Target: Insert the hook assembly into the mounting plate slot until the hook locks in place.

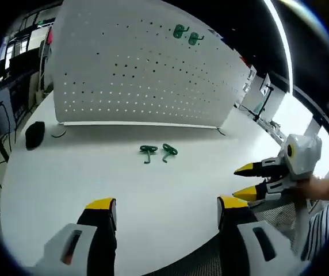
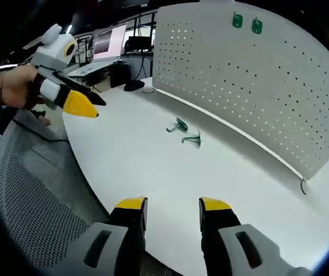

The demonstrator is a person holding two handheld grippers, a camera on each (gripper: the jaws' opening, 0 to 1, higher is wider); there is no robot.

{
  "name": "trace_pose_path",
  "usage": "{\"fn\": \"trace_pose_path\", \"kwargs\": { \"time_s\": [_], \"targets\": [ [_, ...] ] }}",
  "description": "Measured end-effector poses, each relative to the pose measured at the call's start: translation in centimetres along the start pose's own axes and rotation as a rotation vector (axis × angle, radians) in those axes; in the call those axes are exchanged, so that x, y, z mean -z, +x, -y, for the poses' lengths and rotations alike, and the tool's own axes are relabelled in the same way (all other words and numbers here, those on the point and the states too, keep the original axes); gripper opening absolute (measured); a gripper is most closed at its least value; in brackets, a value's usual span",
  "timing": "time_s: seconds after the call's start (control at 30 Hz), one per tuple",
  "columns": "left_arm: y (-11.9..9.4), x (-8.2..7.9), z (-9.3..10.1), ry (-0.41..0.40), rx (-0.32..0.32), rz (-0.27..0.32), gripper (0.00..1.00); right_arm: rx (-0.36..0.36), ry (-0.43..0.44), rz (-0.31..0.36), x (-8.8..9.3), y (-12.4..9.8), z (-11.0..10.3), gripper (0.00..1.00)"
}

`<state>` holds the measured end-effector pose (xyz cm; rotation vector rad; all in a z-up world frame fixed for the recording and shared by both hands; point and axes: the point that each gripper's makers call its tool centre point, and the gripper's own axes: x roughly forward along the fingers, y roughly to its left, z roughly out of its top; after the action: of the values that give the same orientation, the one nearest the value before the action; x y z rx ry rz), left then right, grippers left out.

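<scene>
White table (image 1: 67,172) is carrying an upright white pegboard (image 1: 147,69); no legible writing. Two green hooks (image 1: 186,34) are hanging near the board's top edge; two loose green hooks (image 1: 157,152) are lying on the table in front of it, untouched. Left gripper (image 1: 165,207): jaws standing spread, empty. Right gripper (image 2: 172,206): jaws apart, empty. Left gripper view alone is showing a black pouch (image 1: 34,134) beside the board; right gripper view is showing monitors (image 2: 110,41).

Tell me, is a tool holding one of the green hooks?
No, both loose hooks lie on the table, with the left tool and right tool open and well short of them.
</scene>
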<state>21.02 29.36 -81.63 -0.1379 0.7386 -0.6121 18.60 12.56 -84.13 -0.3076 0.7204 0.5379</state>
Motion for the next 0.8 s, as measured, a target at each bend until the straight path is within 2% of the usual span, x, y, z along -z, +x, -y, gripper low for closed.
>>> {"fn": "trace_pose_path", "kwargs": {
  "time_s": [0.13, 0.23, 0.4, 0.53, 0.67, 0.73, 0.8],
  "targets": [
    [-0.5, 0.1, -0.3, -0.030, -0.003, 0.017, 0.75, -0.042, -0.008, 0.022, -2.0, 1.3, -0.1, 0.30],
    [-0.8, 0.1, -0.3, -0.060, -0.001, 0.030, 0.77, -0.076, -0.046, 0.034, -3.6, 2.4, -0.4, 0.29],
    [-1.0, 0.7, -0.1, -0.044, 0.002, 0.019, 0.79, -0.146, -0.101, 0.041, -6.0, 4.2, -1.2, 0.27],
    [-0.7, 0.3, 0.2, -0.041, 0.017, 0.027, 0.82, -0.169, -0.106, 0.050, -7.9, 5.6, -1.1, 0.26],
    [-0.9, 0.4, 0.4, -0.076, 0.025, 0.036, 0.84, -0.202, -0.147, 0.048, -9.3, 7.1, -1.2, 0.24],
    [-0.9, 0.6, 0.4, -0.068, 0.028, 0.019, 0.84, -0.215, -0.169, 0.046, -9.8, 8.1, -1.3, 0.24],
    [-1.0, 0.4, 0.4, -0.064, 0.023, 0.030, 0.83, -0.221, -0.186, 0.041, -10.2, 9.0, -1.1, 0.23]
  ]
}}
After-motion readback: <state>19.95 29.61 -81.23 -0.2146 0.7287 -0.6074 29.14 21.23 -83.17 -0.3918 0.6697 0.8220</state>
